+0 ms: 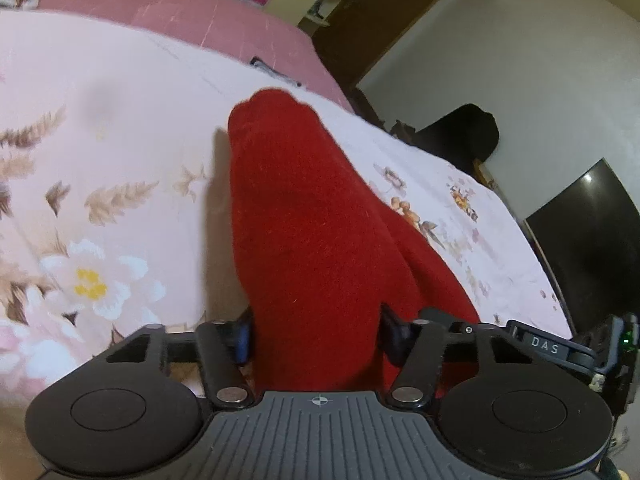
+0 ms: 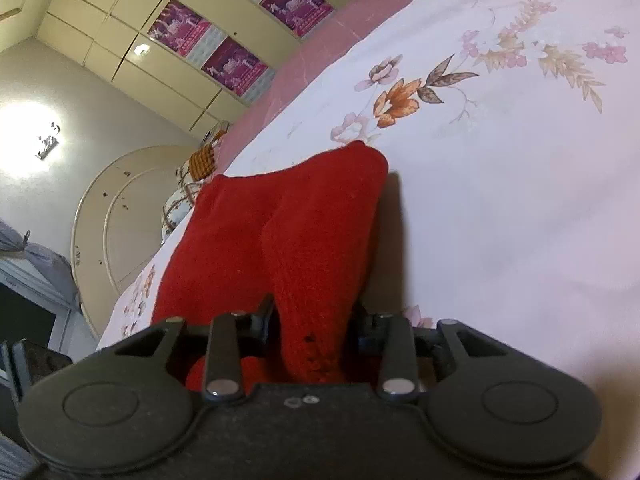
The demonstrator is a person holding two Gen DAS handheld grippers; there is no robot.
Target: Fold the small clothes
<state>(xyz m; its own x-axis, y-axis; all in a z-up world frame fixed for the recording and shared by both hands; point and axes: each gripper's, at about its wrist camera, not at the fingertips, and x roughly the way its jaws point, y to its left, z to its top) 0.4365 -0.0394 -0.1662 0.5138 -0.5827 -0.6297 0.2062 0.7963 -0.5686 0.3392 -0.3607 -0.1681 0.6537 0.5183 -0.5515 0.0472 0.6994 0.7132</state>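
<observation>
Garment: red knitted woollen garment (image 1: 304, 216) lies on the flower-printed bed sheet (image 1: 120, 128), one end near the bed's pink far edge.
Left tool (image 1: 316, 332): clenched on the garment's near end.
Right tool (image 2: 314, 320): clamped on another bunched part, likely so both can lift for folding.

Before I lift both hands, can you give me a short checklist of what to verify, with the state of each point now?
1. Left tool has the red knitted garment between its fingers: ok, cloth fills the gap.
2. Right tool grips the same garment: ok, a fold sits between its fingers.
3. Garment's far end rests on the floral bedsheet: ok.
4. Sheet around the garment free of other clothes: ok in both views.
5. Sheet itself not pinched along with the garment: cannot tell, fingertips are hidden by cloth.
</observation>
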